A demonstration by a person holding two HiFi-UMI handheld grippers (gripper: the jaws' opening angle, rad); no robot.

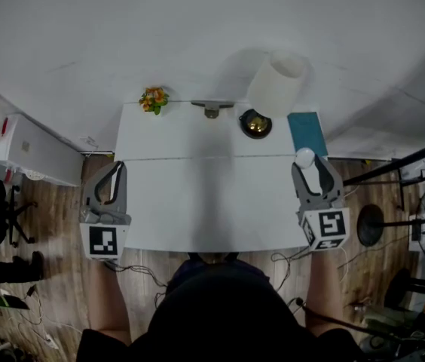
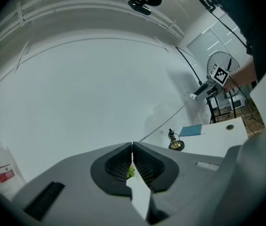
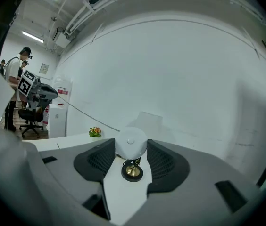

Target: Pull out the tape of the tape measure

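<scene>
Left gripper view shows the left tongs [image 2: 132, 147] pressed together at lower centre. A thin tape [image 2: 166, 122] leaves their tips and climbs to the right toward the other tool, so they appear to be pinching the tape's free end. In the right gripper view the right tongs [image 3: 130, 147] stand wide, their pads against the sides of the round white tape measure [image 3: 130, 142], which sits at the frame's centre. The tape [image 3: 88, 114] runs from it up to the left.

The layout looks deliberate. One tool anchors the case and the other holds the end, and the two are set well apart at the lower left [image 1: 118, 168] and right [image 1: 307, 166] of the head view. This keeps the drawn length straight and off the worktop [image 1: 197, 202]. I judge the pull to be well advanced.

Several things are hard to read:
- The tape's end tab is buried between the closed pads.
- The case's slot faces away from the camera.
- No markings on the tape can be made out.
- In the head view the tape cannot be told from the fine line crossing the worktop.
- The person's dark head covers the worktop's near edge.
- Behind the case, a brass ornament [image 3: 133, 172] is partly hidden.
</scene>
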